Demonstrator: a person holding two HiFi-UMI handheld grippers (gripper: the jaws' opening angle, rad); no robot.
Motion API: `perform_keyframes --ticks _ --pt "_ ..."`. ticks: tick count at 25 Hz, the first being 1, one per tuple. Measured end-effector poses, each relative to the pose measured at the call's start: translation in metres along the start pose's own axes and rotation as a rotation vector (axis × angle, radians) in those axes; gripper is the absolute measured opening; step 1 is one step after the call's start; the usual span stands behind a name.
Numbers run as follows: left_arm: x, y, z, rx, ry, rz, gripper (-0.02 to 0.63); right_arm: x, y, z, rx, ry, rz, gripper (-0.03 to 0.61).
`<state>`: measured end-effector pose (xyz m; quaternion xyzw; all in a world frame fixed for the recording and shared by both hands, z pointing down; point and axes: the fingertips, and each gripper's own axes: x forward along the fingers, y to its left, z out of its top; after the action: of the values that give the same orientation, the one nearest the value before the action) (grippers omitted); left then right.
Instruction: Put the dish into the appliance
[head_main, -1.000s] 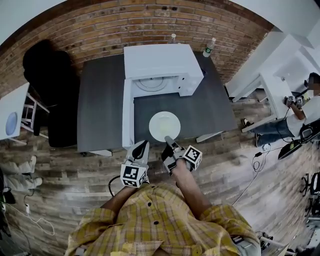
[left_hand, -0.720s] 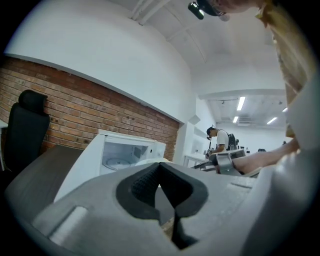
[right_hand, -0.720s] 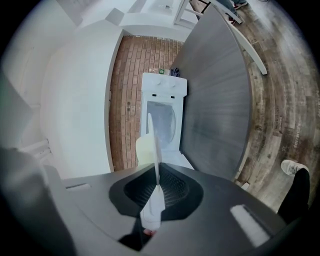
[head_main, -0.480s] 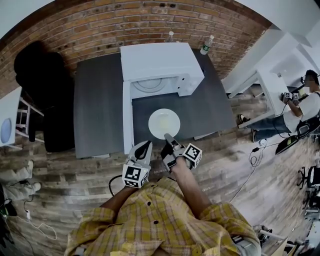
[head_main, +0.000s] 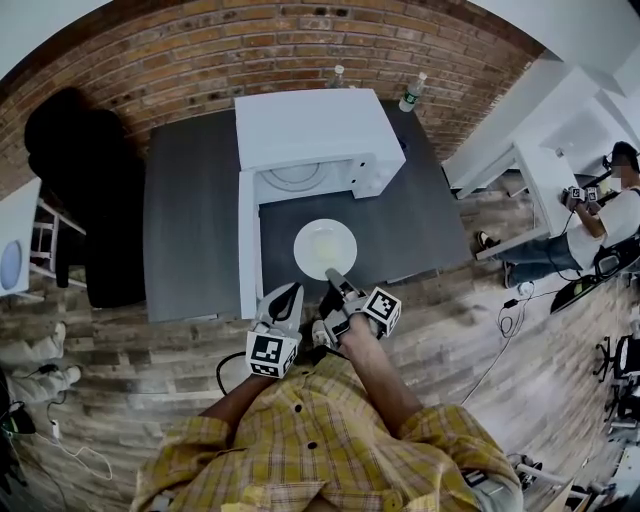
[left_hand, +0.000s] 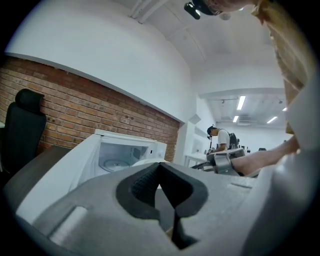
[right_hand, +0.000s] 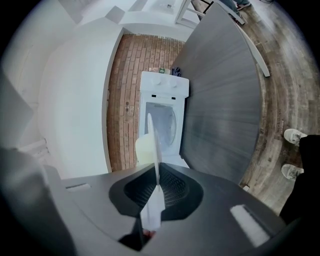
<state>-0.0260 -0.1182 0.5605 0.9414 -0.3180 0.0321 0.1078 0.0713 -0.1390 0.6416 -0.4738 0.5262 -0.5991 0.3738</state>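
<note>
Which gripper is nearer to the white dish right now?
Right. The right gripper is clamped on the dish at its near rim. The left gripper is shut and empty beside the right one, short of the dish.

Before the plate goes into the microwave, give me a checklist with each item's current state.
1. Access: door of the microwave swung wide open: ok.
2. Grip: right tongs shut on the near rim of the plate: ok.
3. Line-up: plate in front of the opening, above the table: ok.
4. Inside: only the turntable shows: ok as far as seen.
5. Spare hand: left tongs shut, empty, apart from the plate: ok.
6. Left tongs clear of the door's end: cannot tell.
</note>
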Motion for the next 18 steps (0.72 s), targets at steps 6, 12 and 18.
perform_keyframes --ticks 6,12,18 --pt "0.026 0.005 0.005 -0.004 -0.011 0.059 -0.002 0.016 0.001 0.029 0.004 0.034 -0.002 0.018" --pt "0.052 0.015 0.011 0.0 -0.024 0.108 -0.002 0.046 -0.001 0.055 -0.006 0.082 0.005 0.018" --pt "0.073 0.019 0.012 -0.001 -0.022 0.137 -0.002 0.073 -0.01 0.071 0.01 0.12 -0.013 0.019"
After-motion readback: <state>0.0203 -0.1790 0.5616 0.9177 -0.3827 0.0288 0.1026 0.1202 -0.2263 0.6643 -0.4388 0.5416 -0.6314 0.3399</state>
